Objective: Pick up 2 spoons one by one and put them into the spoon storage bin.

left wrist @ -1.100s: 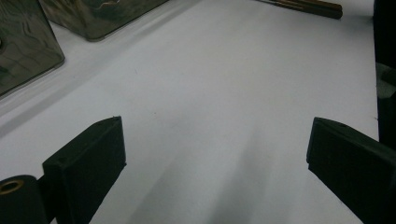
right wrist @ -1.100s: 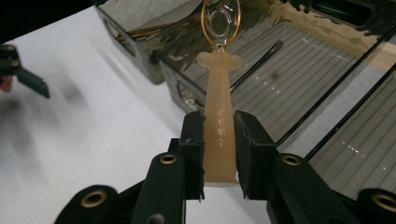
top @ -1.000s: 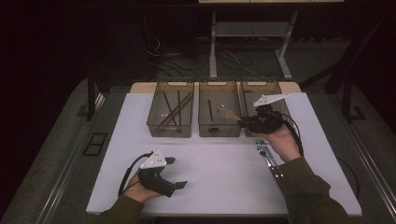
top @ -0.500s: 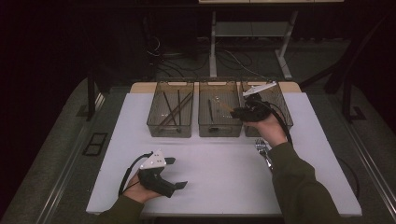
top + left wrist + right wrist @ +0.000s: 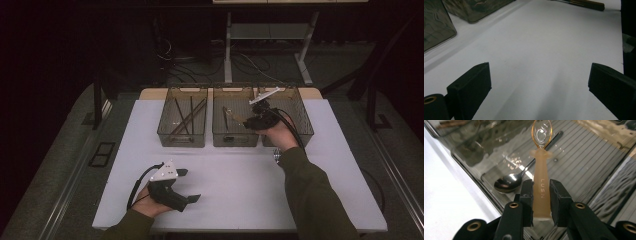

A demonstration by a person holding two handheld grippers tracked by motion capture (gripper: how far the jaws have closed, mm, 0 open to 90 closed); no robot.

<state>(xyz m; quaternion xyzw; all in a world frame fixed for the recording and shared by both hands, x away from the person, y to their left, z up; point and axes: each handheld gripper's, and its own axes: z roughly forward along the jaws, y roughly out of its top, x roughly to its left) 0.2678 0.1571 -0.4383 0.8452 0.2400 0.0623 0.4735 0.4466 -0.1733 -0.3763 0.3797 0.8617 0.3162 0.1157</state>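
My right gripper (image 5: 541,195) is shut on the handle of a translucent amber spoon (image 5: 541,182) marked LUSN, its bowl pointing away from me. Beneath it a metal spoon (image 5: 507,183) lies on the floor of a clear bin. From above, the right gripper (image 5: 246,120) hovers at the right side of the middle bin (image 5: 235,144), the amber spoon (image 5: 231,116) reaching out over it. My left gripper (image 5: 190,185) rests on the white table near the front, open and holding nothing. Its jaws stand wide apart over bare table (image 5: 540,82).
The three clear bins stand in a row at the back; the left bin (image 5: 182,140) holds dark chopsticks and the right bin (image 5: 300,110) sits behind my right hand. Some small cutlery (image 5: 276,155) lies by my right sleeve. A wooden-handled utensil (image 5: 586,3) lies farther off.
My right gripper has carried the amber spoon leftward and slightly down, from over the right bin to the middle bin. The left gripper has stayed put.
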